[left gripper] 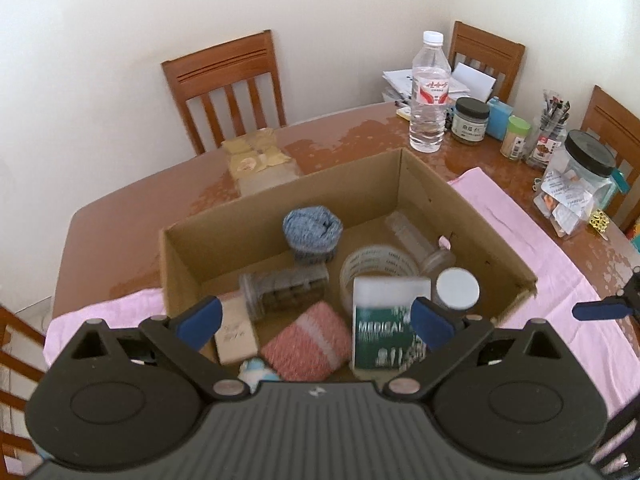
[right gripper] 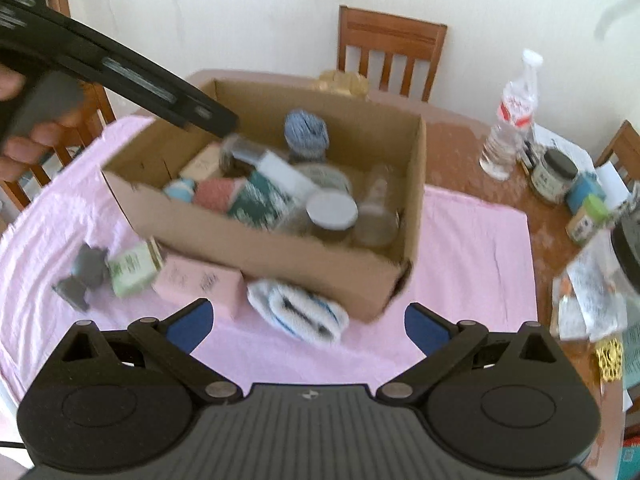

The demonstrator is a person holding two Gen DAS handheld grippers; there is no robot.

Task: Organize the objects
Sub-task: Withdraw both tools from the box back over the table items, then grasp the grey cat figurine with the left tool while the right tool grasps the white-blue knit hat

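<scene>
Cardboard box (left gripper: 432,184) is sitting open-topped on a pink cloth (left gripper: 520,224) in the middle of the wooden table (left gripper: 120,216). Inside it, a green-and-white "MEDICAL" box (left gripper: 384,320) is leaning at about 6 o'clock, with a red knitted cloth (left gripper: 308,340) just beside it at 7 o'clock and a beige carton (left gripper: 236,332) further toward 8. A white-lidded jar (left gripper: 457,290) is lying at 4 o'clock, a tape roll (left gripper: 376,264) near the centre, a clear jar of brown pieces (left gripper: 284,288) on its side at 9 o'clock, and a blue rolled cloth (left gripper: 312,232) at 12.

The left gripper (left gripper: 316,320) is hovering over the box's near edge, its blue-padded fingers spread wide with nothing between them. The right gripper (right gripper: 308,324) is hanging above the cloth in front of the box, fingers likewise apart and holding nothing.

In the right wrist view, outside the box's near wall, a white-and-blue folded towel (right gripper: 298,310) is lying at 6 o'clock, a pink carton (right gripper: 200,280) at 7, and a green packet (right gripper: 134,268) and a grey object (right gripper: 84,274) toward 8. At 2 o'clock beyond the cloth, a water bottle (left gripper: 429,92) and a dark-lidded jar (left gripper: 471,120) are standing.
</scene>
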